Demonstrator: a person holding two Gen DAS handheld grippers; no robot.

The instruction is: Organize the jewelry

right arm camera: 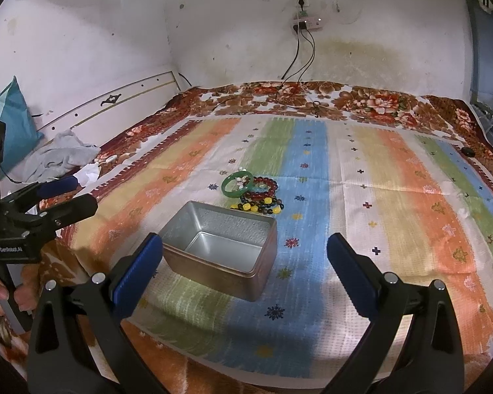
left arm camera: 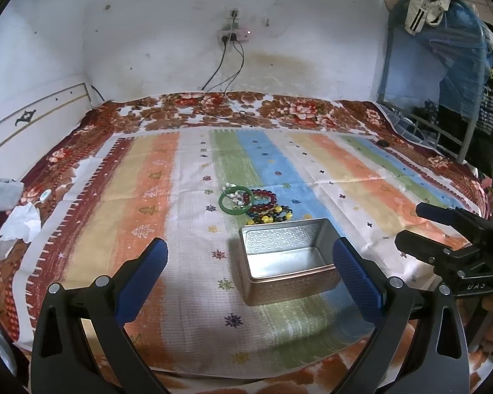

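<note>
Left gripper [left arm camera: 249, 279] and right gripper [right arm camera: 243, 271]: jaws wide apart, both empty, above the striped cloth [right arm camera: 394, 197]. Open metal tin [right arm camera: 220, 246] sits empty on the cloth. Just beyond it lie a green bangle [right arm camera: 237, 184] and overlapping beaded bracelets [right arm camera: 263, 197].

Materials as I see them from my station. Tin box [right arm camera: 220, 246]: bare metal, satin-bright inside with an embossed pattern, copper-toned textured outside. Striped cloth [right arm camera: 394, 197]: matt woven fabric, waffle-textured. Green bangle [right arm camera: 228, 187]: smooth, glossy, stone-like. Beaded bracelets [right arm camera: 263, 197]: polished glassy beads. Left gripper [left arm camera: 249, 272] and right gripper [right arm camera: 243, 262]: matt black plastic with knurled blue pads.
</note>
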